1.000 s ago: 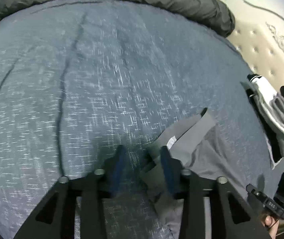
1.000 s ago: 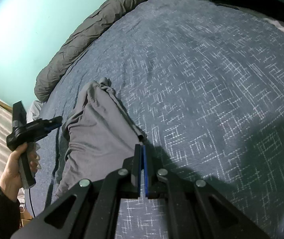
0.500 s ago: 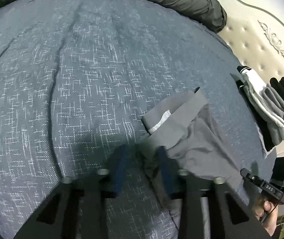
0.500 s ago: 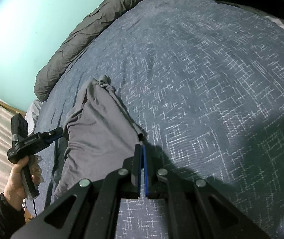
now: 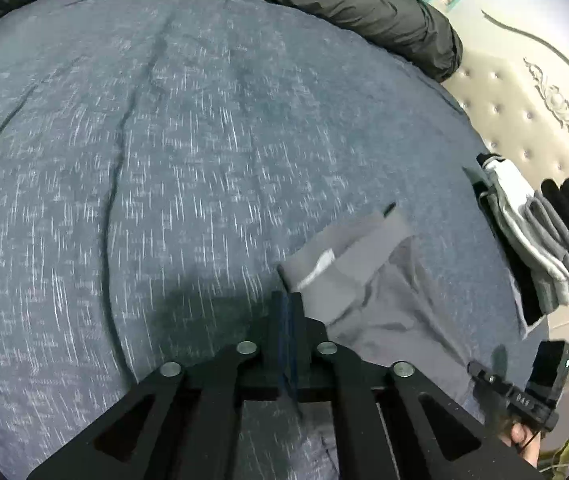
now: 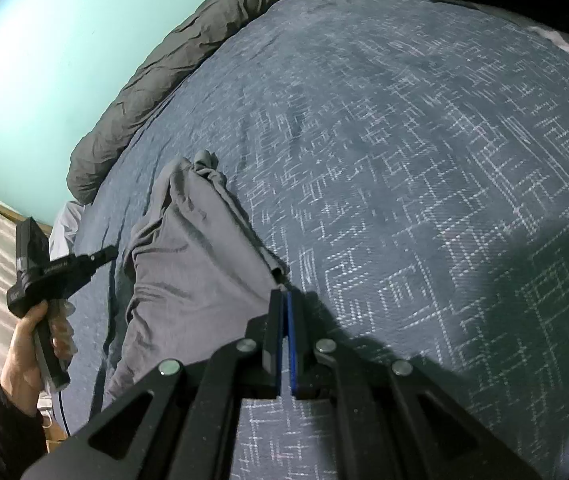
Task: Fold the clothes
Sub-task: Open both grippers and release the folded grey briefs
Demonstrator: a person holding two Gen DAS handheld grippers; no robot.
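A second before, the left tongs had stood apart beside the waistband corner of the grey garment; their jaws had just been closing, and now the blue pads were nearly together at that corner. Whether cloth lay pinched between them could not be told from the blurred view. The garment lay on the blue patterned bed cover, stretching away to the right of the left tongs, its waistband folded back with a pale tag showing; no words on the tag were readable.

Farther right, a stack of folded clothes sat by the tufted headboard. At the lower right the other handle showed small white characters, too small to make out.

The right tongs had not shifted: pressed shut, their tips touching the garment's near edge, a grip not clearly visible. To their left a hand held the other device.
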